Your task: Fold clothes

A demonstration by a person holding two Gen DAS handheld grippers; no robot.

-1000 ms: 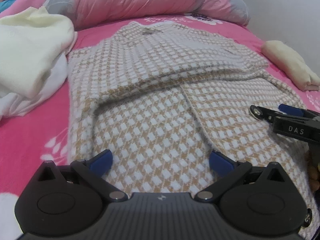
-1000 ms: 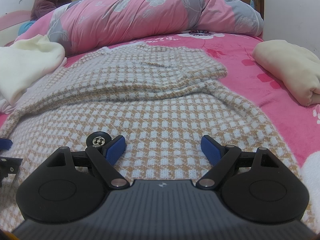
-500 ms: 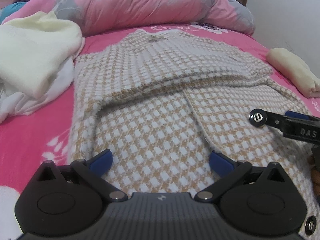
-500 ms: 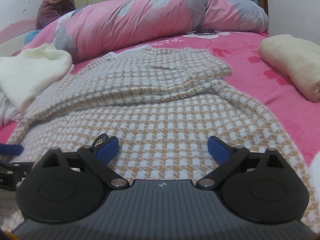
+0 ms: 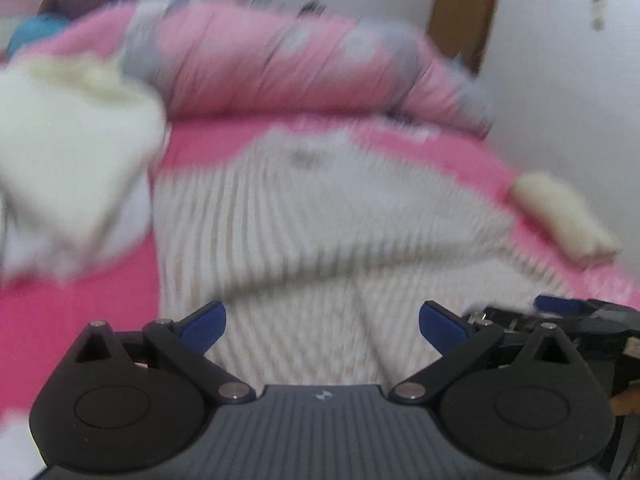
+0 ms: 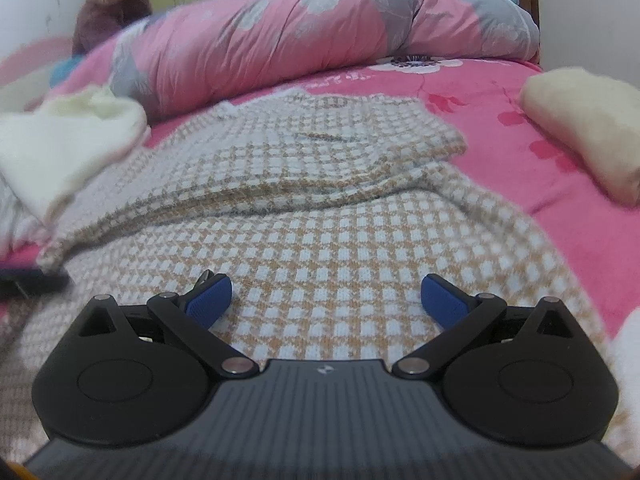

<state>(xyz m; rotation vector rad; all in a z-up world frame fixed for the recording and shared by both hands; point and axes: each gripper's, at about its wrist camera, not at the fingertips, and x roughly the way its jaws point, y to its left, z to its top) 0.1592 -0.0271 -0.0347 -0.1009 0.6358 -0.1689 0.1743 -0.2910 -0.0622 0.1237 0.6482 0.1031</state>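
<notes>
Left to right: cream clothes pile (image 6: 68,148) at far left, checked knit sweater (image 6: 340,216) spread flat in the middle of the pink bed (image 6: 580,240), w/ a fold ridge running across it, folded cream garment (image 6: 584,136) at right, rolled duvet (image 6: 320,28) behind. Sweater looks soft, floppy, fairly light but thick knit – prob. won't slip, will sag and drag if lifted by one point, so best taken at the near hem, one corner per gripper, pinching both layers. Left gripper (image 5: 322,322): view blurred, jaws wide apart, nothing between them, over the sweater; touching or not, can't tell. Right gripper (image 6: 327,298): jaws have just been opening, now spread wide, nothing clamped; sweater lies under and between the tips, contact unclear.
</notes>
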